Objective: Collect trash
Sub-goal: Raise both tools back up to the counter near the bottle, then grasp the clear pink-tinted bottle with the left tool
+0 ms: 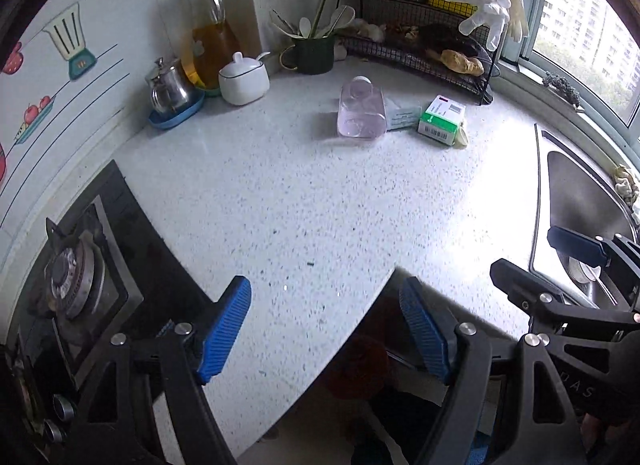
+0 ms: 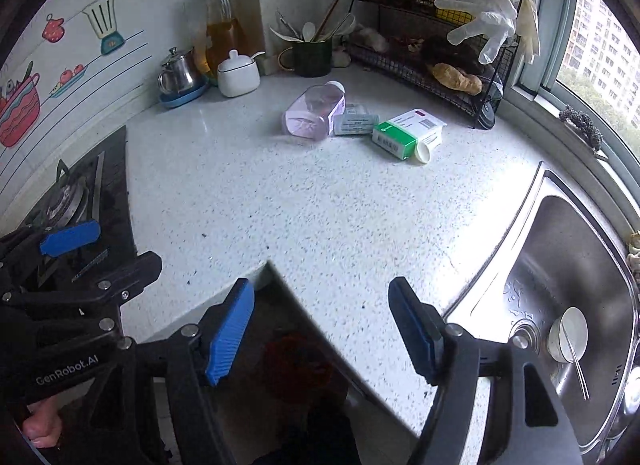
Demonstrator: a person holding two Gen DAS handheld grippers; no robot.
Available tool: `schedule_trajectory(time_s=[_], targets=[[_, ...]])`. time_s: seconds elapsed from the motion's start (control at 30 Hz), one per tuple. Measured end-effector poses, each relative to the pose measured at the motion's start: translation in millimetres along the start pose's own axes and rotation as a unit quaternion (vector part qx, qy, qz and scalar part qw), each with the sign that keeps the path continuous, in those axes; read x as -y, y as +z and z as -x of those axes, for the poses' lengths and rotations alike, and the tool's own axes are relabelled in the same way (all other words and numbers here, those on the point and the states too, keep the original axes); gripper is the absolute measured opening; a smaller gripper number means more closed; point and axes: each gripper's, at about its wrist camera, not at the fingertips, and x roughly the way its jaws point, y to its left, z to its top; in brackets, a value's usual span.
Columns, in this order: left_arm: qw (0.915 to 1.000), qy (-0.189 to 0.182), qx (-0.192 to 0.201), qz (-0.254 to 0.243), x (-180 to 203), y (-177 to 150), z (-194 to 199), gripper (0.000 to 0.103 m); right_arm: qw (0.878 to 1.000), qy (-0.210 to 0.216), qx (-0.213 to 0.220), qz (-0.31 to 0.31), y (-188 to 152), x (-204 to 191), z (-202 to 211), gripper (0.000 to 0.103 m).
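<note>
A clear purple plastic bottle [image 1: 362,111] lies on its side on the speckled white countertop [image 1: 300,205], far ahead. Beside it lie a flat grey packet [image 1: 402,116], a green-and-white carton [image 1: 442,120] and a small white lid [image 1: 462,137]. The right wrist view shows the same bottle [image 2: 314,113], packet [image 2: 356,123], carton [image 2: 406,133] and lid [image 2: 424,152]. My left gripper [image 1: 326,329] is open and empty over the counter's front edge. My right gripper [image 2: 320,331] is open and empty at the counter's notch. A dark red bin [image 2: 296,361] sits below the edge.
A gas hob [image 1: 76,277] is at the left. A steel sink [image 2: 560,285] with a bowl [image 2: 568,335] is at the right. A steel pot [image 1: 170,87], oil bottle [image 1: 210,33], sugar bowl [image 1: 244,79], utensil mug [image 1: 312,53] and wire rack [image 1: 424,41] line the back.
</note>
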Motion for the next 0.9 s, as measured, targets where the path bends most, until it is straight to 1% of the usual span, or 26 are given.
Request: schedule_trajectory(time_s=[0.07,0.13,0.23,0.33,0.5,0.67,0.83,0.9], targets=[[1.0000,-0.001,0.003,-0.003,3.0,21.8,-9.9,0.075,1.000,-0.002,0.005,-0.002,16.8,8.8,-7.6,0.068],[1.0000,-0.001,0.004,-0.002,6.5,41.6,-18.3,0.075,1.000,-0.009,0.009,-0.005,30.8,16.9,-11.2,0.070],[1.0000,0.001,0.004,0.000,11.9,68.6,-31.8,0.075,1.000,-0.016,0.014,-0.007,51.7,30.1,-20.4,0.072],[1.0000,-0.001,0.004,-0.006,19.2,92.3,-44.9,0.075,1.000,-0.017,0.016,-0.011,68.8,43.4,-29.8,0.073],[0.9999,-0.005,-0.001,-0.015,32.4,125.0,-68.8,0.075,0.999,-0.023,0.011,-0.027,91.3,63.7,-46.3,0.073],[0.9991,-0.014,-0.008,-0.039,42.1,155.5,-93.8,0.075,0.999,-0.029,0.002,-0.045,113.8,78.5,-65.1,0.073],[0.9977,-0.026,-0.020,-0.060,44.1,182.3,-124.4,0.075,0.997,-0.040,-0.011,-0.062,132.6,88.8,-88.4,0.073],[0.9968,-0.039,-0.030,-0.063,42.7,191.5,-138.8,0.075,0.996,-0.048,-0.017,-0.067,138.8,91.5,-96.8,0.073]])
